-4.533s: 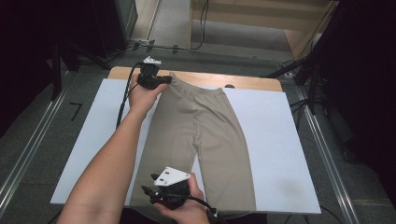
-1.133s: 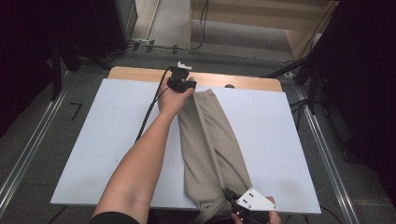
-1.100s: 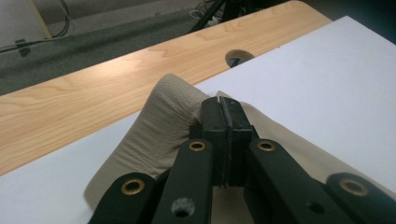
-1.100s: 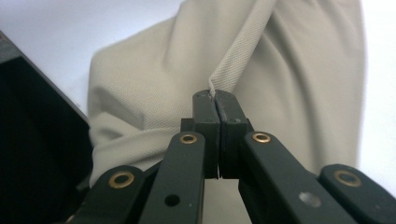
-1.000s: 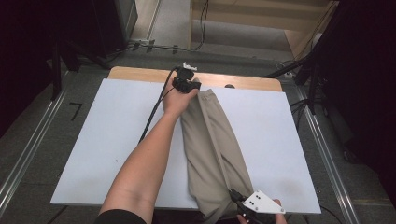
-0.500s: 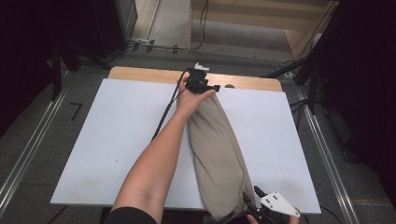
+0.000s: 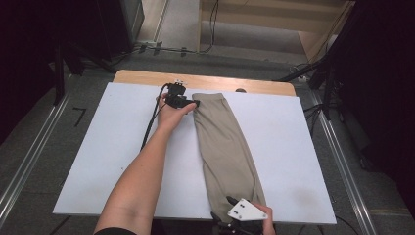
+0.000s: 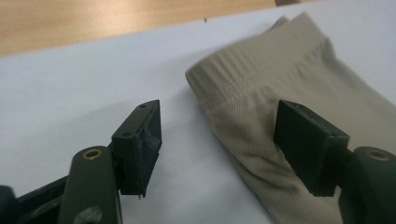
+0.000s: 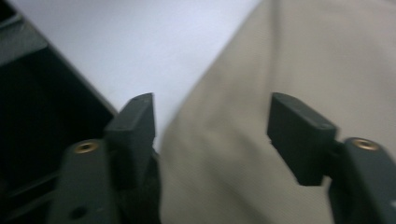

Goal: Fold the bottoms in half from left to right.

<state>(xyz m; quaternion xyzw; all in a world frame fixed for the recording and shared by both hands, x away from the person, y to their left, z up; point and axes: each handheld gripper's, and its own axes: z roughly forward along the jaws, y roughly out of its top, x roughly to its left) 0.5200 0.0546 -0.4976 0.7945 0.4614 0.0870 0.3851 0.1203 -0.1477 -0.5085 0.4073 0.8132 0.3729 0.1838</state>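
a pair of beige trousers (image 7: 226,147) is found folded lengthwise into one narrow strip on the white tabletop (image 7: 112,147), running from the far edge to the near edge, slightly right of the tabletop's middle. the waistband end lies at the far end of the trousers, just short of the wooden strip (image 7: 147,78) beyond the white surface.

the left gripper (image 7: 188,103) is seen at the left corner of the waistband. its jaws have just been opening and are held moderately wide; in the left gripper view the waistband corner (image 8: 219,84) lies ahead of the gap, one jaw over the fabric, the other over bare tabletop. no pad is seen pressing on the cloth.

the right gripper (image 7: 230,201) is placed at the near end of the trousers, at the tabletop's near edge. its jaws have likewise just been opening and stand apart, with fabric (image 9: 261,70) below them and nothing clamped. that view is somewhat blurred.
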